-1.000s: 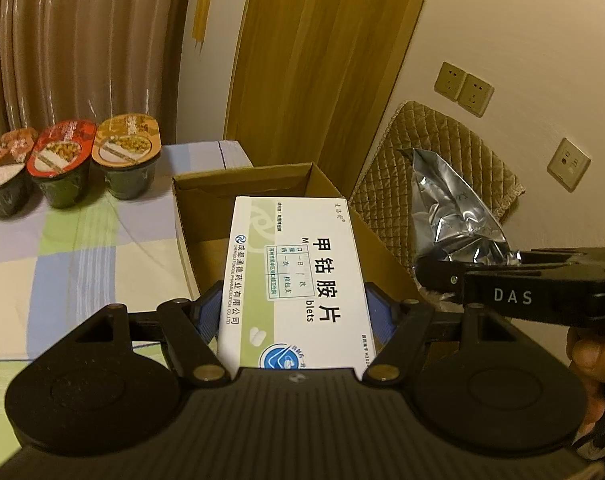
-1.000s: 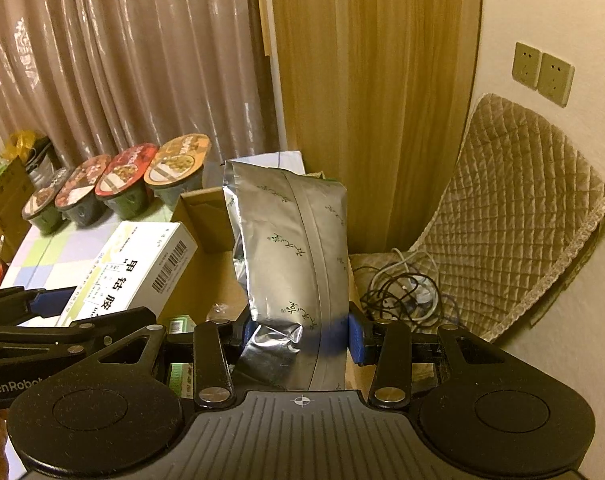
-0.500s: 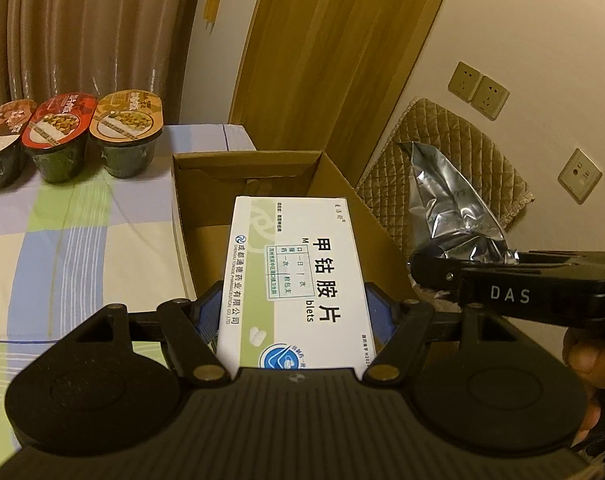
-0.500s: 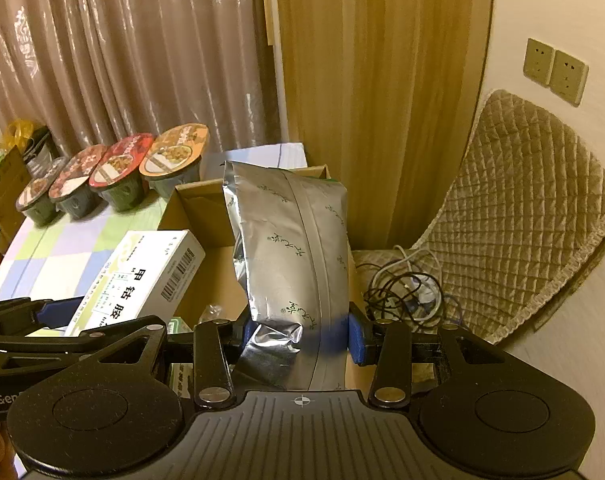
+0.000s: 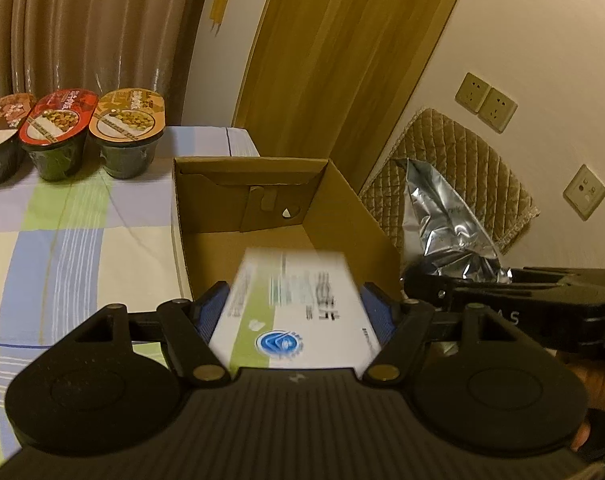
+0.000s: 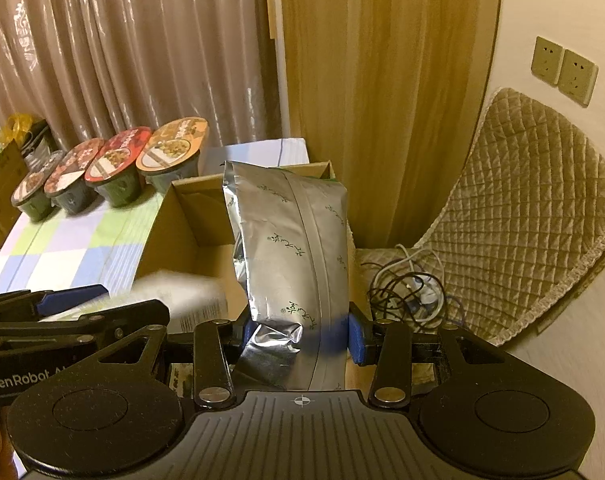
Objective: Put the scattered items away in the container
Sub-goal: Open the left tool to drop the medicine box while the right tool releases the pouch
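Left wrist view: the left gripper (image 5: 292, 308) has spread its blue pads; the white medicine carton (image 5: 294, 316), sharp a moment ago, blurs as it drops into the open cardboard box (image 5: 342, 204), one item nearly stowed.

Right wrist view: the right gripper (image 6: 298, 330) clenches the crinkled silver foil pouch (image 6: 290, 240) above the box's right wall.

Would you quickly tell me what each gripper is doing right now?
Left gripper: open, the blurred box dropping out.
Right gripper: shut on the foil bag.

Two close wrist views along the tongs, sharing the cardboard box (image 5: 342, 200) (image 6: 174, 232) ahead
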